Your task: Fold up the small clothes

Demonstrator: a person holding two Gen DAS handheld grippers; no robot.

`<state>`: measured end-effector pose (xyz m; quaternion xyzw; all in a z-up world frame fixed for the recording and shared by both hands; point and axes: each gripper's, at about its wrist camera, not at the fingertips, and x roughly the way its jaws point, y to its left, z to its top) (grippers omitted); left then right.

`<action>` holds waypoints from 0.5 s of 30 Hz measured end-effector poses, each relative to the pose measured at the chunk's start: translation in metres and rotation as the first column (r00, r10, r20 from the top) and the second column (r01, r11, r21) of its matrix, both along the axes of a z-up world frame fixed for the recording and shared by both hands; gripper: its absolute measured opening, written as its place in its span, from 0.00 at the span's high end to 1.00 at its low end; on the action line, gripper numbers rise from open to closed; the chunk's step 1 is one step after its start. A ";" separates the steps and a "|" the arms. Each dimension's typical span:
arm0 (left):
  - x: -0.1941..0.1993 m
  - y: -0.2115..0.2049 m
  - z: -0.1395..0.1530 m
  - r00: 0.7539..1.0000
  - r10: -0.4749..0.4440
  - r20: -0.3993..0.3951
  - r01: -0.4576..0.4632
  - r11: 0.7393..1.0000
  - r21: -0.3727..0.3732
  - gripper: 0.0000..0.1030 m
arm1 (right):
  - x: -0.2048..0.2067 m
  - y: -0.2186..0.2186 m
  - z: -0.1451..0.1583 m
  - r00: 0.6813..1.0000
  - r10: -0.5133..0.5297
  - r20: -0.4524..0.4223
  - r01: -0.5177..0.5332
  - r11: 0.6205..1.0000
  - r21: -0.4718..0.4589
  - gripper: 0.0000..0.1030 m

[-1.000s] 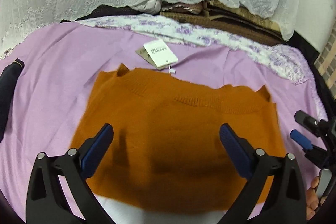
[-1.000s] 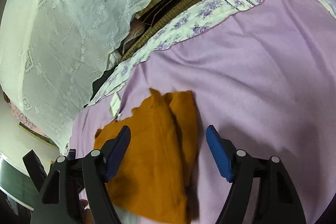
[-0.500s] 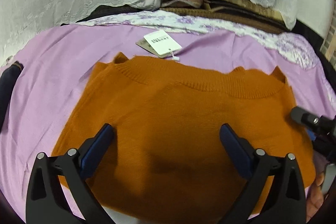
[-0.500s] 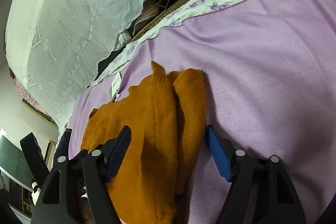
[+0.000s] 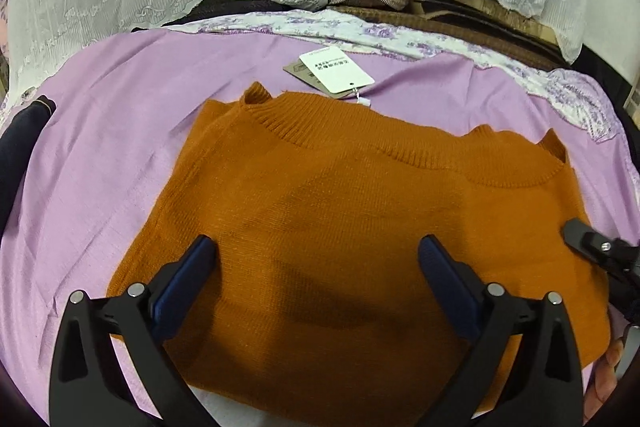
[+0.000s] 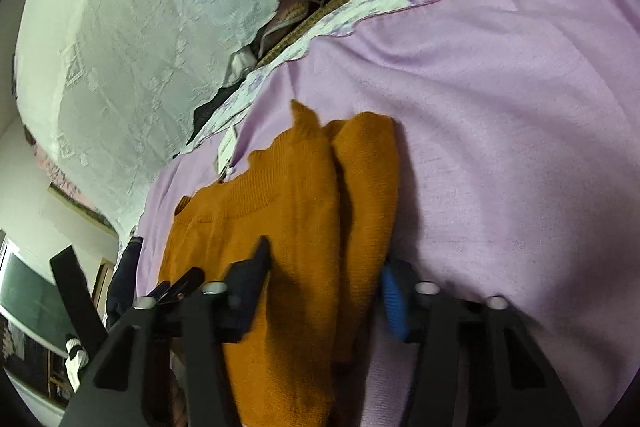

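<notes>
I see sweater (image 5: 360, 227) on purple sheet (image 5: 100, 167) | tag (image 5: 336, 73) by collar | left gripper (image 5: 316, 267) spread wide | right gripper (image 6: 326, 279) closing on sweater's folded edge

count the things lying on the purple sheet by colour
orange: 1, sweater
white: 1, tag
brown: 1, tag under the white one
dark navy: 1, garment at the left edge
total: 4

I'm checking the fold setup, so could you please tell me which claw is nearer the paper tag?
Left. The left claw faces the paper tag across the sweater; the right claw is at the sweater's right edge.
</notes>
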<state>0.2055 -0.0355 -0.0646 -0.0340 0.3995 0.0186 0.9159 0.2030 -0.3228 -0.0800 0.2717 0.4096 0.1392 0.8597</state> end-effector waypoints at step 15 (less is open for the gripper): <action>-0.007 -0.010 0.000 0.999 -0.040 -0.002 0.040 0.999 0.032 0.04 | 0.000 0.004 -0.002 0.999 0.027 -0.018 -0.026 0.999 0.031 0.66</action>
